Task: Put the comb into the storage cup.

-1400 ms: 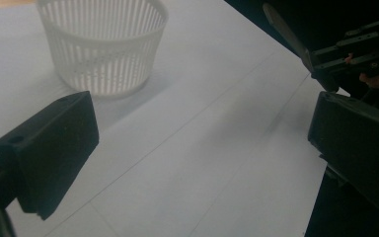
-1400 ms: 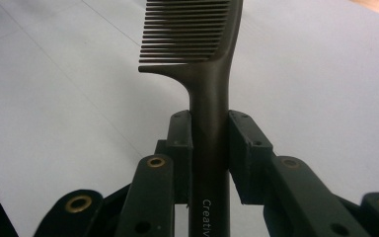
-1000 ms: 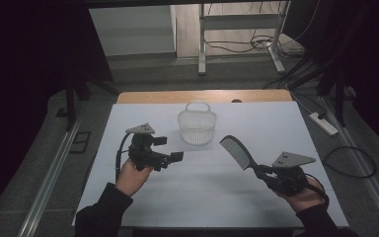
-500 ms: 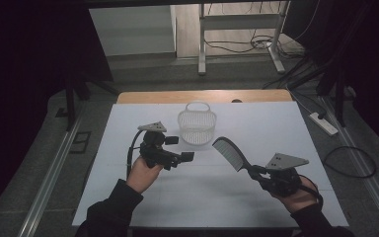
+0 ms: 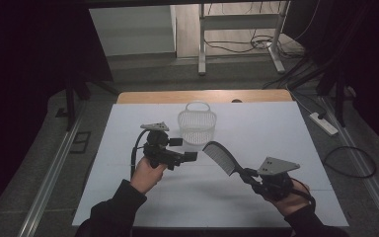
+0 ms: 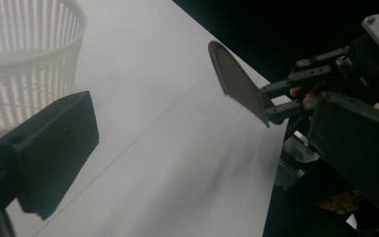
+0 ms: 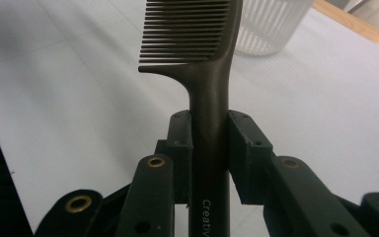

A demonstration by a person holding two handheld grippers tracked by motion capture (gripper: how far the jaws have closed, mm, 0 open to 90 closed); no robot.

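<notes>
Worktop [image 5: 286,128] is covered in white, with lots of free room around the job, so take the slow line. The white slatted basket [image 5: 197,127] stands upright near the far middle, handle up and mouth open to the top. I read that as the drop target for the comb.

Left gripper [image 5: 181,155] hangs just beside the basket on your left, jaws standing wide with nothing between them. Use it to steady the basket rim if the basket looks like tipping. Otherwise keep it out of the drop path.

Right gripper [image 5: 246,174] is near your right front, jaws closed on the comb handle. The right gripper view shows both pads tight on the handle just below the head.

The comb [image 5: 220,155] is held clear of the worktop and slants up toward the basket, with its tip near the rim but apart from it. The teeth [image 7: 187,29] face sideways.

To do this well:
- Lift until the tip clears the rim before moving across.
- Centre it over the mouth, then tilt it tip-down.
- The comb looks long against the basket, so expect it to lean on the wall. Lower it in rather than dropping it.
- Keep the teeth off the slats, which could snag them.
- Open the jaws only once the tip rests inside.
</notes>
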